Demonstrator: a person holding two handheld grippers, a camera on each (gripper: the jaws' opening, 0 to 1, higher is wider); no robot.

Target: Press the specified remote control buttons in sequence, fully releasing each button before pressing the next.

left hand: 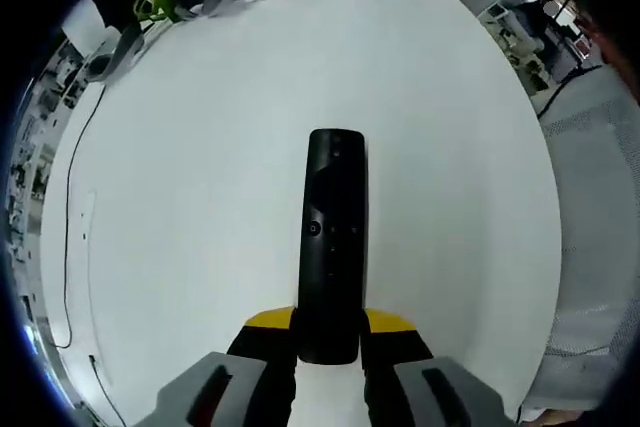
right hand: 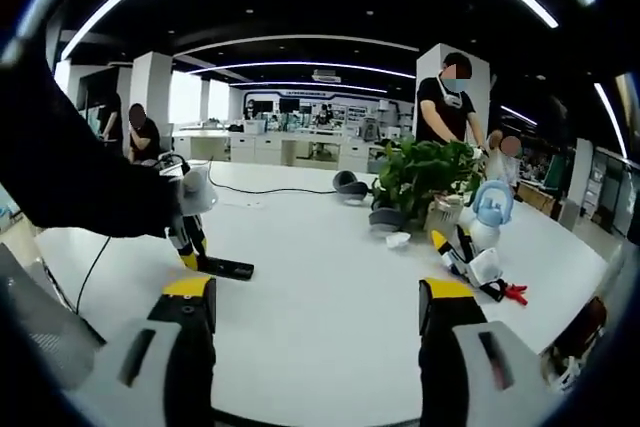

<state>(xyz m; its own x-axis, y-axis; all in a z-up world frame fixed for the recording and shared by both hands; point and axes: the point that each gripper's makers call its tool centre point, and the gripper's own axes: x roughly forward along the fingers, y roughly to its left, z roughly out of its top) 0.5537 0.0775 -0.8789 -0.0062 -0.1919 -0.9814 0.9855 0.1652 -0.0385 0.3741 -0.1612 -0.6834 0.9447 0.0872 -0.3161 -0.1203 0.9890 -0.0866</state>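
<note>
A long black remote control (left hand: 332, 237) lies flat on the white table (left hand: 200, 177), buttons up, pointing away from me. My left gripper (left hand: 330, 332) is shut on its near end, with the yellow-tipped fingers (left hand: 268, 322) pressed against both sides. In the right gripper view the same remote (right hand: 226, 267) shows at the left on the table, held by the left gripper (right hand: 188, 242) under a dark sleeve. My right gripper (right hand: 318, 302) hovers above the table with its jaws wide apart and nothing between them, well to the right of the remote.
A potted green plant (right hand: 425, 175), a small white and blue figure (right hand: 487, 209) and red-handled clutter (right hand: 505, 293) stand at the table's far right. A black cable (left hand: 72, 197) runs along the left edge. People stand beyond the table (right hand: 450, 97).
</note>
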